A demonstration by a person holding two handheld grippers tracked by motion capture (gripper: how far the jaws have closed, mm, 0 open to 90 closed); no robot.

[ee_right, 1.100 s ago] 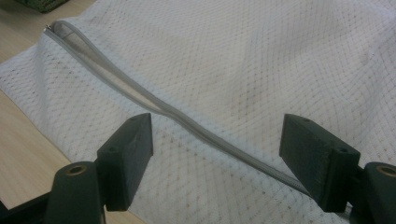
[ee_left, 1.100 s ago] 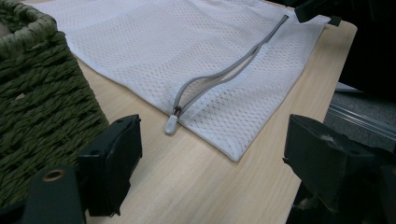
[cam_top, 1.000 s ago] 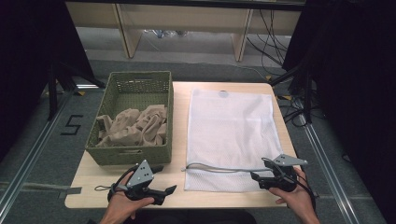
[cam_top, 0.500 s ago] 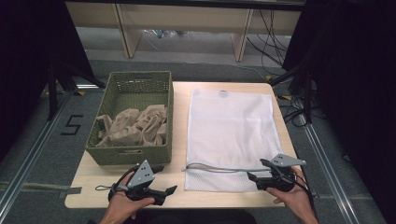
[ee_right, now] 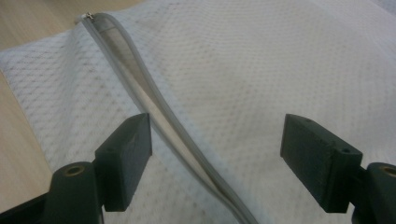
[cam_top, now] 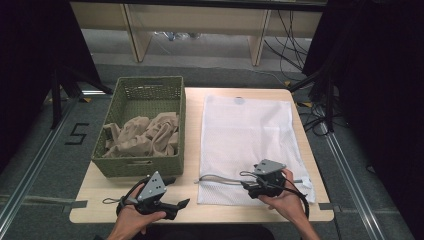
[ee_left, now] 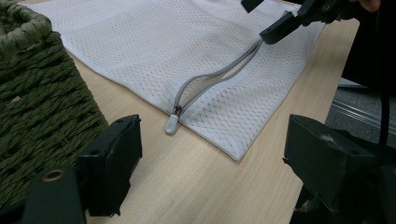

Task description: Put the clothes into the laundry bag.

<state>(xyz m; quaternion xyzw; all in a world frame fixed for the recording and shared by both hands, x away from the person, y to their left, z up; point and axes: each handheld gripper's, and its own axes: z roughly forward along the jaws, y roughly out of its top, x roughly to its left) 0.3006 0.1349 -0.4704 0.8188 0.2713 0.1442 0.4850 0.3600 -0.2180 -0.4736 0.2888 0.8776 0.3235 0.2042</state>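
A white mesh laundry bag (cam_top: 245,135) lies flat on the right half of the table. Its grey zipper (cam_top: 220,180) runs along the near edge and gapes partly open (ee_right: 154,107), with the white pull (ee_left: 172,125) at the left end. My right gripper (cam_top: 246,185) hovers open over the zipper's right part (ee_right: 217,163), one jaw on each side of it, gripping nothing. My left gripper (cam_top: 176,192) stands open (ee_left: 210,172) above bare table, short of the pull. A green woven basket (cam_top: 175,120) holds crumpled beige cloth (cam_top: 145,135).
The basket wall (ee_left: 37,93) stands close on the left gripper's left side. The wooden table (cam_top: 195,212) has a bare strip along its near edge. Shelving legs and cables lie on the floor beyond the table.
My right gripper has slid left along the bag's near edge and now sits over the zipper. The left gripper has stayed where it was.
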